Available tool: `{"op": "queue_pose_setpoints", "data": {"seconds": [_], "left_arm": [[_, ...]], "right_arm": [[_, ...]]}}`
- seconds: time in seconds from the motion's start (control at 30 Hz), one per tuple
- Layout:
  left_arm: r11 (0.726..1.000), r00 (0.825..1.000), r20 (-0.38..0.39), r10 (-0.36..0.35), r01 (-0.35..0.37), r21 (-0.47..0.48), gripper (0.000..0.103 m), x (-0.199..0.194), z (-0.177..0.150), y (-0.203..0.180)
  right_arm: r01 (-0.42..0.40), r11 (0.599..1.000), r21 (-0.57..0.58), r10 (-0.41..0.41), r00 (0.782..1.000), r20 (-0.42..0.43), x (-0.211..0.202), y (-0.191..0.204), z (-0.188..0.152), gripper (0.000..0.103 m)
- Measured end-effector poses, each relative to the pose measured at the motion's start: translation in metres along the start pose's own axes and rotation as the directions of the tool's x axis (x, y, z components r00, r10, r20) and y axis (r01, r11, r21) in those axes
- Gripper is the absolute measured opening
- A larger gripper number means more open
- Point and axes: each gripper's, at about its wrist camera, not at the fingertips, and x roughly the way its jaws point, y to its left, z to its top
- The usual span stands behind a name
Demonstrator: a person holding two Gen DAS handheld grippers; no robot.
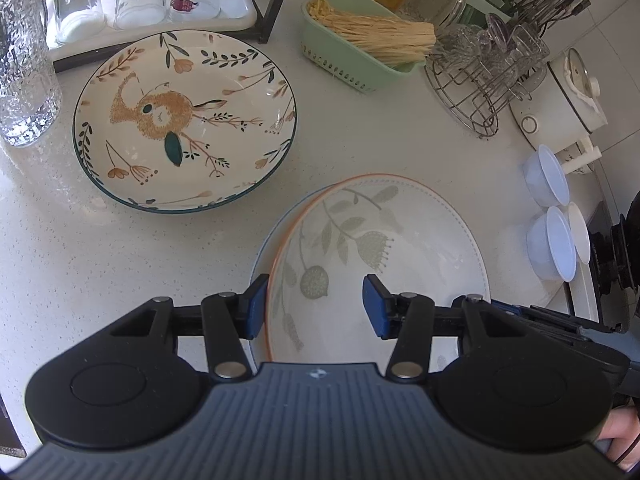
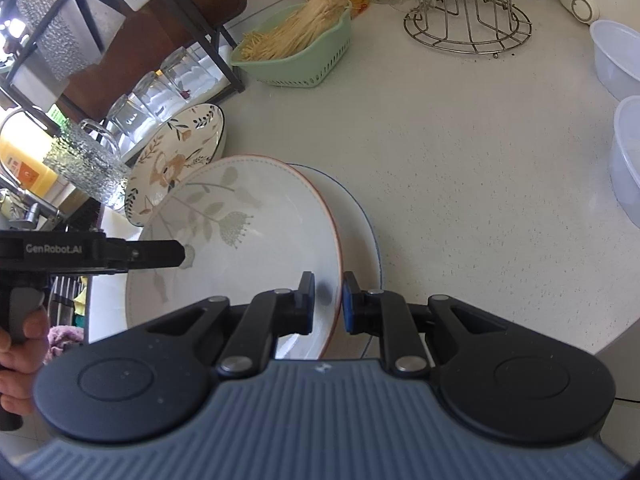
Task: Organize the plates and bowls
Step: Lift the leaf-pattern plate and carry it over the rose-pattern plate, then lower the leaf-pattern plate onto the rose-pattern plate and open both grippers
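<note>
A white plate with an orange rim (image 1: 384, 240) (image 2: 256, 216) and a leaf print sits over a blue-rimmed plate (image 1: 259, 258) (image 2: 360, 224), shifted to one side. My right gripper (image 2: 329, 304) is shut on the orange-rimmed plate's near edge. My left gripper (image 1: 315, 304) stands open astride the opposite edge, one pad outside the rim and one over the plate's inside. A rabbit-print plate (image 1: 184, 120) (image 2: 176, 160) lies apart on the counter. Two white plastic bowls (image 1: 554, 246) (image 2: 628, 160) stand at the right.
A green basket (image 1: 360, 76) of dry noodles and a wire glass rack (image 1: 480, 92) stand at the back. Upturned glasses on a white tray (image 1: 152, 24) and a textured glass (image 1: 24, 60) are at the left. A white cooker (image 1: 560, 100) is at the right.
</note>
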Motion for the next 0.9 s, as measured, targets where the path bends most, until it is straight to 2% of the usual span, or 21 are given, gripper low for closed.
{"op": "queue_pose_setpoints", "data": {"seconds": [0.17, 0.53, 0.77, 0.9], "left_arm": [[0.999, 1.0, -0.012, 0.018, -0.018, 0.032, 0.054, 0.0, 0.001, -0.005], [0.999, 0.999, -0.012, 0.043, -0.043, 0.009, 0.055, 0.011, 0.003, -0.006], [0.998, 0.999, -0.011, 0.038, -0.038, -0.049, 0.056, 0.01, 0.003, -0.004], [0.99, 1.0, -0.024, -0.008, 0.005, -0.144, 0.058, 0.011, 0.0, 0.008]], "right_arm": [[0.0, 1.0, -0.004, 0.0, 1.0, -0.002, 0.002, -0.001, 0.002, 0.017], [0.018, 1.0, -0.021, -0.018, 1.0, -0.011, 0.01, 0.0, 0.003, 0.017], [0.011, 1.0, -0.01, -0.011, 1.0, -0.003, 0.01, -0.002, 0.005, 0.018], [0.018, 1.0, -0.024, -0.018, 1.0, 0.001, 0.01, 0.001, 0.007, 0.018]]}}
